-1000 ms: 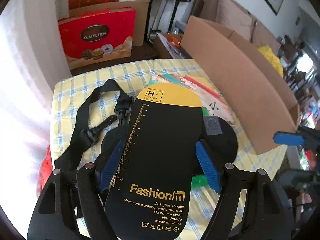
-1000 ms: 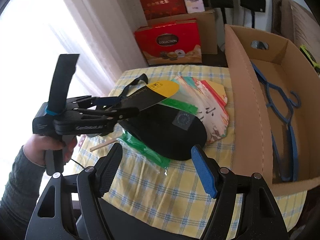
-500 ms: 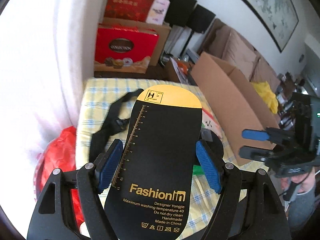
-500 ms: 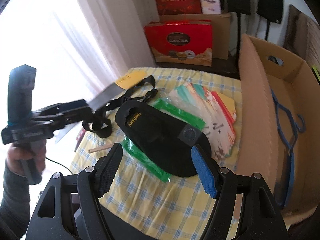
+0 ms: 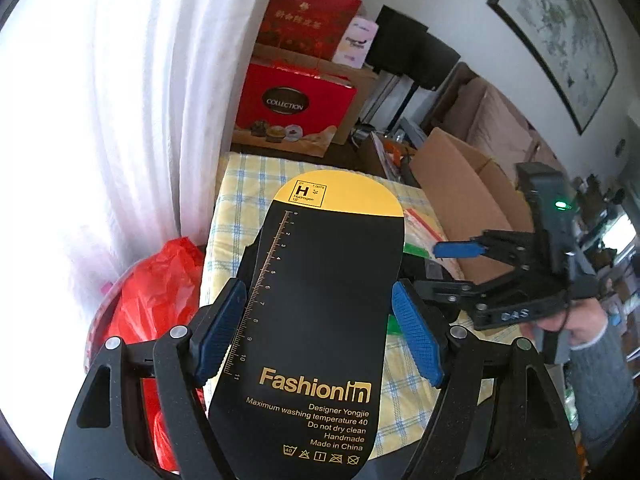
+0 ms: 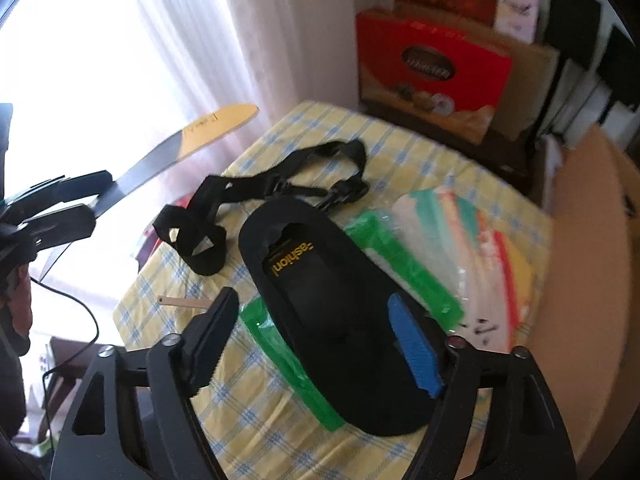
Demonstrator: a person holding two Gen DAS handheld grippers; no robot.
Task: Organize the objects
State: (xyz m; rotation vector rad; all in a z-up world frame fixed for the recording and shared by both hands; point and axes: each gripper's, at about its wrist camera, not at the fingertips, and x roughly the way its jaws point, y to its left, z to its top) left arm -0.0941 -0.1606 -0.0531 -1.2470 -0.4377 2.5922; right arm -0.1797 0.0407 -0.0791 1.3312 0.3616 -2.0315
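Observation:
My left gripper (image 5: 316, 328) is shut on a black and yellow "Fashion In" card insert (image 5: 320, 300) and holds it in the air off the table's left edge; the card also shows at the left of the right wrist view (image 6: 168, 156). My right gripper (image 6: 316, 340) is open, low over a black sock (image 6: 332, 288) with another card inside, lying on the yellow checked table (image 6: 384, 136). A black strap with clips (image 6: 256, 192) lies beyond the sock. The right gripper shows in the left wrist view (image 5: 460, 252).
Green and clear plastic bags (image 6: 404, 260) and coloured sheets (image 6: 480, 232) lie under and right of the sock. A large cardboard box (image 6: 592, 264) stands along the table's right side. A wooden stick (image 6: 180, 301) lies near the left edge. A red bag (image 5: 160, 292) sits below the table by the curtain.
My left gripper has carried the card up and away to the left, off the table. My right gripper has moved down closer to the black sock.

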